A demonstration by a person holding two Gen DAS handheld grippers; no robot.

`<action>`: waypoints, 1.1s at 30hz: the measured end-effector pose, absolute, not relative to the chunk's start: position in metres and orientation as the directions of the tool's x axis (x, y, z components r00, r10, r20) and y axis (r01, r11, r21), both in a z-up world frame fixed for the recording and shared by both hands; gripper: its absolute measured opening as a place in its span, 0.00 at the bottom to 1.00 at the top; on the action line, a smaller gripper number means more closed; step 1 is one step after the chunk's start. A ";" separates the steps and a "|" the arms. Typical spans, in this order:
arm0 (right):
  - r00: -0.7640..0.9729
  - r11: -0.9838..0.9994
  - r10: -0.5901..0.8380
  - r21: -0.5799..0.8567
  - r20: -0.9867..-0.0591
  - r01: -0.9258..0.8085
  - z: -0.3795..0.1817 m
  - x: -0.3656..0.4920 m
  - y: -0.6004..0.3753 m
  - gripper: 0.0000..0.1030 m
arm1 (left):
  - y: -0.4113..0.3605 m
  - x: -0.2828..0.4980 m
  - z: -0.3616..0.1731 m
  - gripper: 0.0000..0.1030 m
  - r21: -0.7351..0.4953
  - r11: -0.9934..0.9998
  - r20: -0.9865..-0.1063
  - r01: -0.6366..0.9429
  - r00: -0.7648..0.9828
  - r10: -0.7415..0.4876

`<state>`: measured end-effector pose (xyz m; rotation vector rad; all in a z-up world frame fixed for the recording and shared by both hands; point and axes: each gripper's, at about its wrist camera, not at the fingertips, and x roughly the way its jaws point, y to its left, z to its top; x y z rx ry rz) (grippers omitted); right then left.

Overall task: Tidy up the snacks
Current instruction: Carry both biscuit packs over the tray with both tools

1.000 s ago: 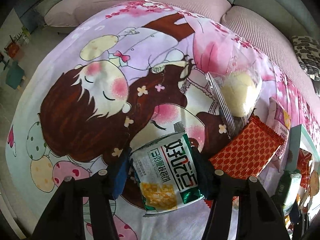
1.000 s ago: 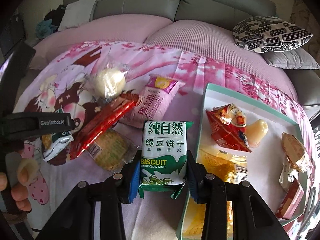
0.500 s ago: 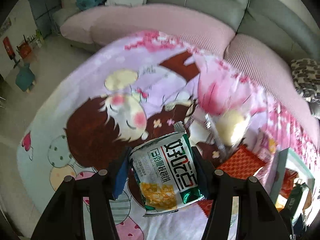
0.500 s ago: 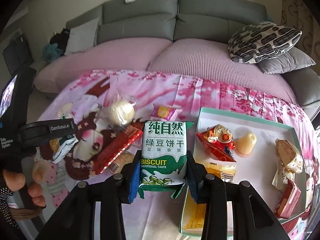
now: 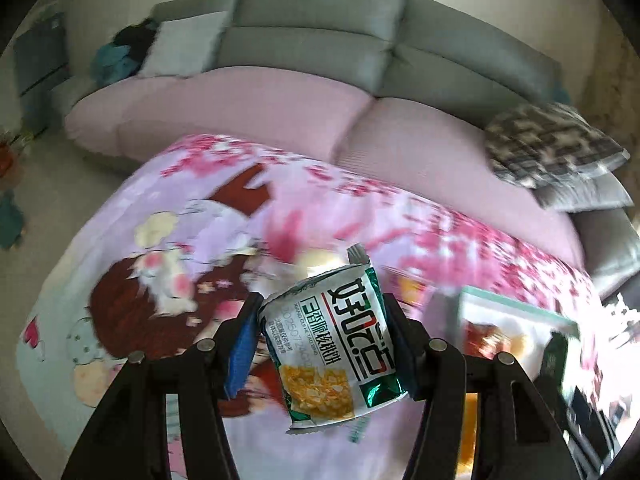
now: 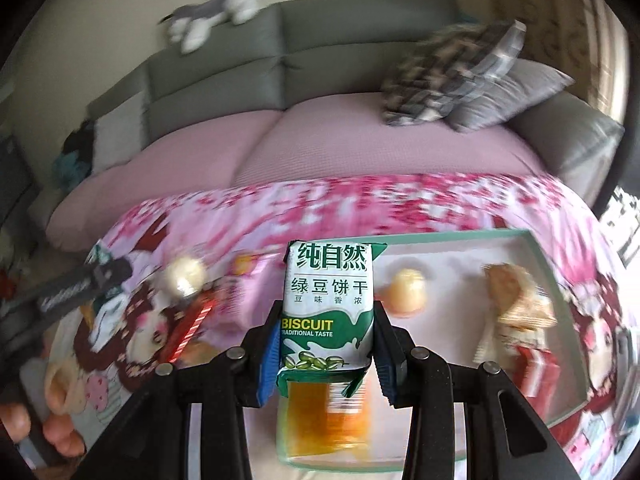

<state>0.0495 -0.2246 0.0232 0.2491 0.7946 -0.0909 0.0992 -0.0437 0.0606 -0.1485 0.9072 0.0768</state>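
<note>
My left gripper (image 5: 325, 344) is shut on a silver and green snack packet (image 5: 334, 350), held in the air above the cartoon blanket (image 5: 168, 248). My right gripper (image 6: 325, 346) is shut on a green and white biscuit packet (image 6: 327, 312), lifted over the near left part of the white tray with a green rim (image 6: 544, 256). In that tray lie a pale round snack (image 6: 406, 292), a tan wrapped snack (image 6: 520, 300), a red packet (image 6: 536, 368) and an orange packet (image 6: 320, 412). The tray (image 5: 516, 304) shows blurred at the right of the left wrist view.
On the blanket left of the tray lie a round bun in a clear bag (image 6: 185, 276), a red striped packet (image 6: 188, 328) and a pink packet (image 6: 252, 268). The other gripper (image 6: 76, 284) and a hand (image 6: 60, 428) sit far left. A sofa (image 6: 320, 52) with cushions (image 6: 452, 80) stands behind.
Both grippers rose with their packets and tipped up, so the sofa now fills the upper views. The right gripper moved over the tray's near left part; both grips stayed the same.
</note>
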 end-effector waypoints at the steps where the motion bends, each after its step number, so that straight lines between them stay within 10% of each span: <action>1: 0.697 0.963 0.004 0.191 -0.717 0.191 0.023 0.049 -0.232 0.41 | -0.054 0.098 0.061 0.58 -0.098 0.990 -0.788 -0.102 0.616 -0.015; 14: 0.592 0.889 -0.087 0.205 -0.802 0.409 -0.012 0.045 -0.317 0.41 | -0.178 0.099 0.049 0.58 -0.149 0.959 -0.832 0.242 0.493 -0.254; 33: 0.517 0.851 -0.107 0.191 -0.849 0.490 -0.030 0.044 -0.341 0.41 | -0.248 0.121 0.005 0.59 -0.122 0.943 -0.899 0.309 0.368 -0.237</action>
